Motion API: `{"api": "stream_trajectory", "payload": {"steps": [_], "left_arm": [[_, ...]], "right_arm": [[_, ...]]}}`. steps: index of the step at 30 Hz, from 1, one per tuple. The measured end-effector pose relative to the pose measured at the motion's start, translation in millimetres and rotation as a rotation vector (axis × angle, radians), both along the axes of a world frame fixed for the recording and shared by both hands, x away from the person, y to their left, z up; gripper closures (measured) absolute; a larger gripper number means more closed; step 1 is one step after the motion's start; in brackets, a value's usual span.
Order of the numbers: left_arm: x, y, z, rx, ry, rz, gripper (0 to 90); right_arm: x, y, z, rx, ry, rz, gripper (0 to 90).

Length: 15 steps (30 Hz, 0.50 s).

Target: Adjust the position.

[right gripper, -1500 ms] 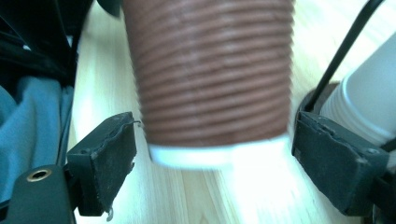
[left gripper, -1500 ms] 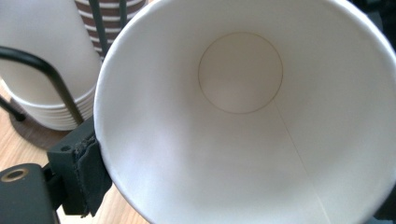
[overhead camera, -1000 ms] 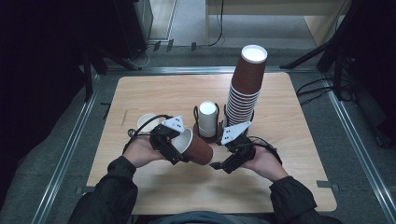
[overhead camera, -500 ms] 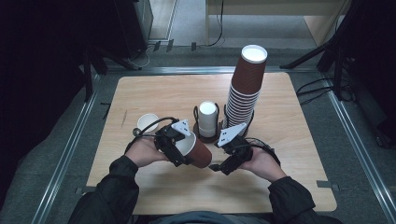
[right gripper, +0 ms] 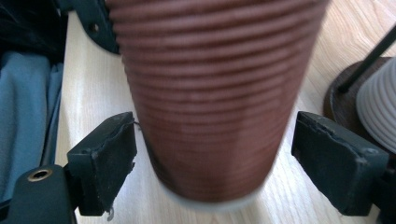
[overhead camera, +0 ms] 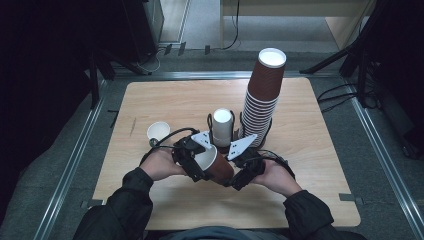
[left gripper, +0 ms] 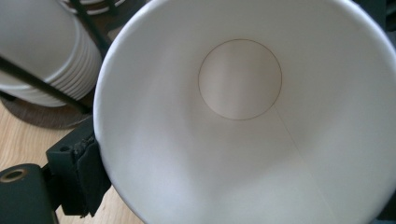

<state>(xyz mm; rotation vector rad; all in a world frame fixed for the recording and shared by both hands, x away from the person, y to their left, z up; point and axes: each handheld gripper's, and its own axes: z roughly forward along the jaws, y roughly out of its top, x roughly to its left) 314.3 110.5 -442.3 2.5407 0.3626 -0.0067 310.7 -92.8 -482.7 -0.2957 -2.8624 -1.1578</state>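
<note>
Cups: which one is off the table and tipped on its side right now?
The brown ribbed cup between the two hands, held by the left claw, mouth toward it. The small white cup and the tall brown stack stand upright.

We see a ribbed, matt brown paper cup (right gripper: 210, 93) with a smooth white lining, on a pale, faintly grained wooden table (overhead camera: 165, 100); the jaw pads look like rough black rubber.
</note>
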Motion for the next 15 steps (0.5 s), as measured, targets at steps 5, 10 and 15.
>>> {"api": "stream_trajectory", "payload": {"steps": [5, 10, 15], "left_arm": [[-1.7, -5.6, 0.2, -0.004, -0.001, -0.010, 4.7], [-2.8, -7.4, 0.0, 0.000, -0.001, -0.019, 4.4], [-3.6, -4.9, 1.4, -0.015, -0.015, -0.014, 4.4]], "right_arm": [[-2.0, 5.0, -1.1, 0.017, 0.016, 0.009, 14.7], [-3.0, 6.2, -1.9, 0.014, 0.002, 0.021, 20.0], [-3.6, 6.3, 0.9, 0.013, -0.026, 0.021, 20.7]]}}
